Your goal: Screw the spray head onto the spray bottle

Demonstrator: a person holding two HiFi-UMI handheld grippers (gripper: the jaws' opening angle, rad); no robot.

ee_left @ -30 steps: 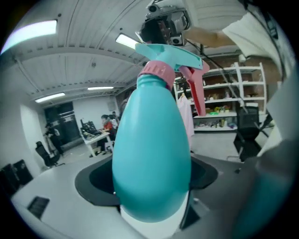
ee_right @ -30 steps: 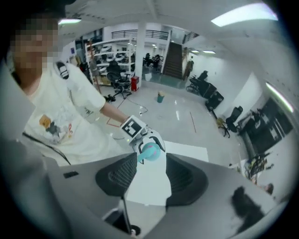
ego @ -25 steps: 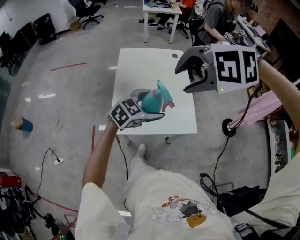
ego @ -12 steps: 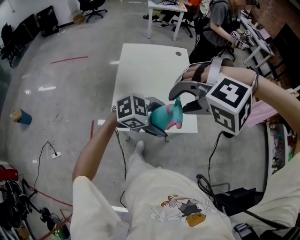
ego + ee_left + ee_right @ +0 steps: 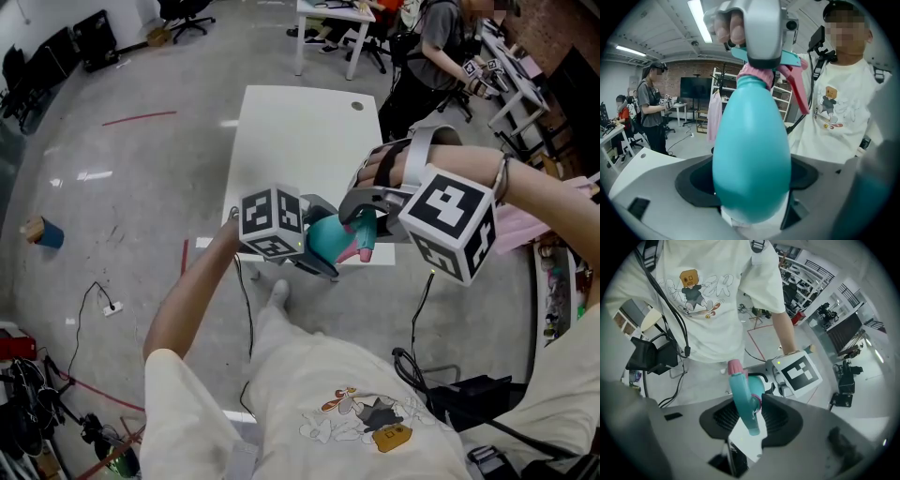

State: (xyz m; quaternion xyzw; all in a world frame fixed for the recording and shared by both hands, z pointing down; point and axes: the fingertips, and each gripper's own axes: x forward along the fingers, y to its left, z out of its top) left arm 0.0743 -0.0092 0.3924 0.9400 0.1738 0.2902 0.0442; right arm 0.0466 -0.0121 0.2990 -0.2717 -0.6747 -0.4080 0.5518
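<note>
Gripping the smooth egg-shaped bottle [image 5: 751,140], left claw [image 5: 319,246] — right claw [image 5: 751,412], just closing, pinches spray head [image 5: 742,394].

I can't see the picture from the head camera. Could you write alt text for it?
Seen from above, a person's left tool holds a teal spray bottle while the right tool, its jaws just closing, grips the bottle's pink-triggered spray head between them. A white table and grey floor lie below.

Shirt [image 5: 708,291]: I see printed lettering around its cartoon figure, too blurred to read; nothing else legible.
</note>
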